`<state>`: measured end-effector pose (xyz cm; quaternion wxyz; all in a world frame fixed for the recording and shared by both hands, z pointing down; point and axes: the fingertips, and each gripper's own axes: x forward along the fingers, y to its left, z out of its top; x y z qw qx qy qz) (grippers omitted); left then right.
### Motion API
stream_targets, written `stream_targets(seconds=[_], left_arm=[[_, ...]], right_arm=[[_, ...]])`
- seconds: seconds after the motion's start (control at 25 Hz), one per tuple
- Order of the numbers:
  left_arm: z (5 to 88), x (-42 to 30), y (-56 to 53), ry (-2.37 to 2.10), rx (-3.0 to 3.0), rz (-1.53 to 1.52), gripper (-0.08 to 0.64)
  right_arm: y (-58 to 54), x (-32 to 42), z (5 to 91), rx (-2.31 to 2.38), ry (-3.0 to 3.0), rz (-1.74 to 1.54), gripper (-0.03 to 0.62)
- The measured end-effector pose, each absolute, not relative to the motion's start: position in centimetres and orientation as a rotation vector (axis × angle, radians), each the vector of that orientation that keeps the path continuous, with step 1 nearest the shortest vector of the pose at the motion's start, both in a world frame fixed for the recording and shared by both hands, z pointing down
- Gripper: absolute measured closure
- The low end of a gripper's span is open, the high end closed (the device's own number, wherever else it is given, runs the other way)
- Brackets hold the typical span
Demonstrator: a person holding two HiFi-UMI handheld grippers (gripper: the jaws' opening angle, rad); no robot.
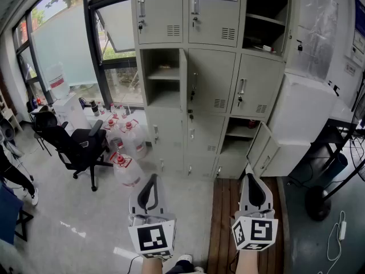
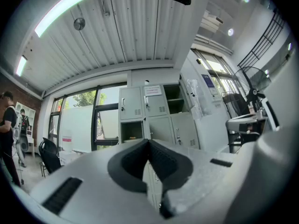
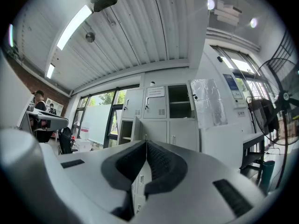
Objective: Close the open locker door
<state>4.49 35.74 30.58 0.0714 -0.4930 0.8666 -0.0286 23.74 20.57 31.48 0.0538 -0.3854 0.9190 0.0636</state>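
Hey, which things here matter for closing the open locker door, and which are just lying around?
For the job: lockers, open lower door, open middle door, left gripper, right gripper.
Lying about: office chair, plastic jugs, floor cable.

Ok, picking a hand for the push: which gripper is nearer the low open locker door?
Right. The right gripper is just in front of that door, by its free edge; the left gripper is well off to its left, near the water jugs.
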Motion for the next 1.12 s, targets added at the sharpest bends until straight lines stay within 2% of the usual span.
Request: stream_targets(seconds=[0.76, 0.8, 0.84, 0.88, 1.12], left_arm=[[30.9, 1.4, 35.3, 2.613, -1.490, -0.066, 0.558], [31.0, 1.1, 35.3, 2.613, -1.490, -0.066, 0.558], [31.0, 0.7, 35.3, 2.613, -1.490, -0.066, 0.558], [31.1, 0.3, 35.3, 2.614, -1.490, -0.066, 0.558], [31.6, -2.1, 35.4, 2.619, -1.487, -0.083, 0.558]], right_arm=[[20.6, 19.3, 31.5, -1.090, 2.821, 0.213, 0.565], [20.7, 18.7, 31.6, -1.067, 2.833, 0.209, 0.534], [20.9, 18.1, 31.7, -1.040, 2.847, 0.204, 0.440], [21.0, 17.4, 31.8, -1.019, 2.858, 0.202, 0.396], [21.3, 14.5, 32.4, -0.996, 2.872, 0.191, 0.396]])
